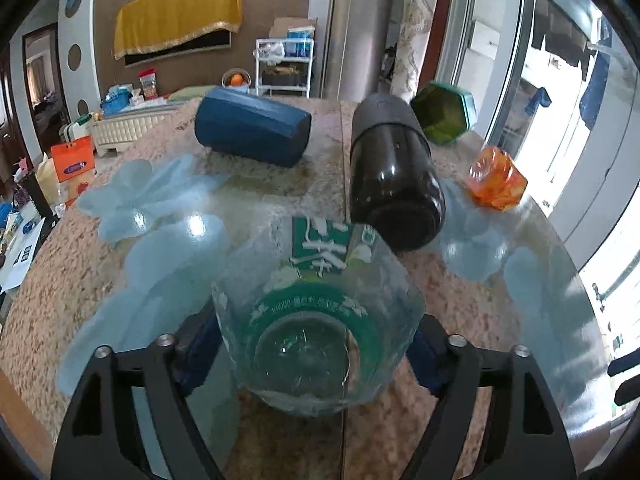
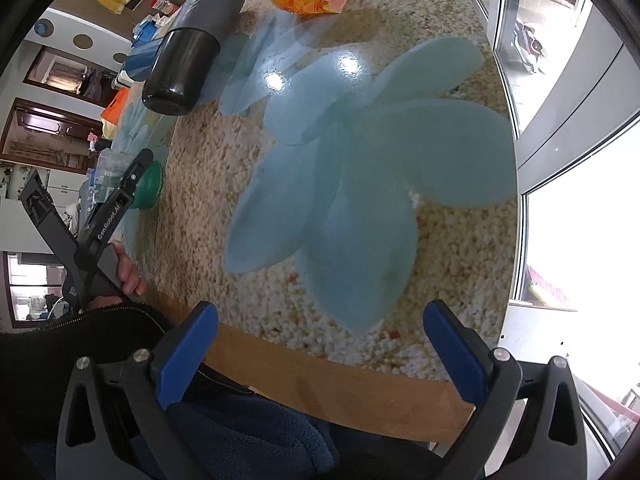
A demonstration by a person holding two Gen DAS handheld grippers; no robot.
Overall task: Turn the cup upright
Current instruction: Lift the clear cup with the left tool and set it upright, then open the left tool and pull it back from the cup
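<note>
Clamping the clear glass cup [image 1: 320, 320] near its base, the left gripper [image 1: 316, 354] held something slippery and breakable; the right gripper [image 2: 320, 354] hung empty, fingers apart, over the table's near edge [image 2: 340, 384].

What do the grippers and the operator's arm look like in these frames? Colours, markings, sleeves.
Both are alike: the left gripper and right gripper have black plastic frames with triangular cut-outs, silver screw heads and blue finger pads. Seen from the right wrist camera, the left gripper's side carries white "GenRobot.AI" lettering. The hand is bare, with a dark zip-up sleeve. No cables visible.
</note>
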